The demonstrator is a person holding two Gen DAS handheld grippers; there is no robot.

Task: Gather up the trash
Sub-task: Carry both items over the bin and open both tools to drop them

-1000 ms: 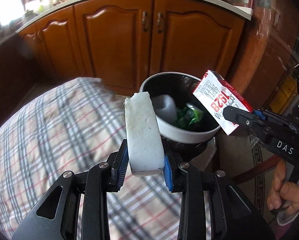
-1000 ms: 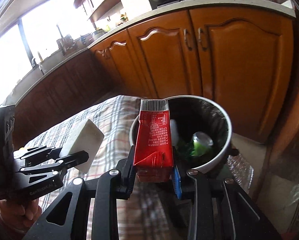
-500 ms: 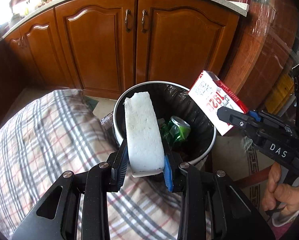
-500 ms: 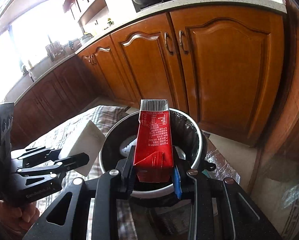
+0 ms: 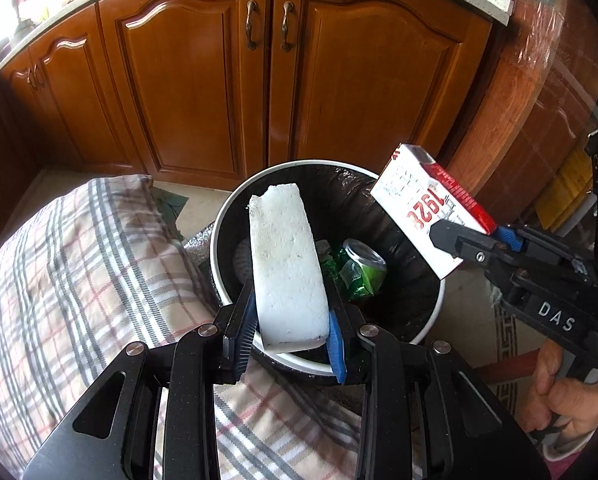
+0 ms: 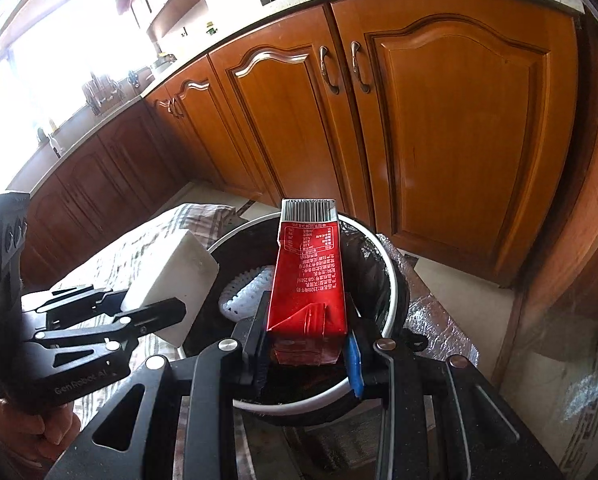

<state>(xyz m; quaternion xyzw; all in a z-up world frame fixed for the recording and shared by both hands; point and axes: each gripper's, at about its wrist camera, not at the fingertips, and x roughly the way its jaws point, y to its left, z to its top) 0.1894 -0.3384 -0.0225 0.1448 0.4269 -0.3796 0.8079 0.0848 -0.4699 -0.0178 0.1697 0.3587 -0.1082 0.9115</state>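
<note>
At the lower centre of the left wrist view, the left gripper (image 5: 291,344) is clamped on a white foam block (image 5: 285,264), which stands up between its blue pads and leans over the near rim of the trash bin (image 5: 427,320). That bin, white-rimmed with a black liner, sits in mid-frame beside a plaid-covered tabletop (image 5: 79,272) at lower left; a green can (image 5: 363,268) lies inside among other scraps. From the right edge of the frame, the right gripper (image 5: 455,244) reaches in, closed on a red-and-white carton (image 5: 427,220) held above the bin's far right rim. Seen from the right wrist view, the carton (image 6: 309,280) stands upright in the right gripper (image 6: 309,344) directly over the bin (image 6: 395,292), with the foam block (image 6: 171,284) at left, over the bin's left rim. Brown wooden cabinets (image 5: 203,96) fill the upper frame.
</note>
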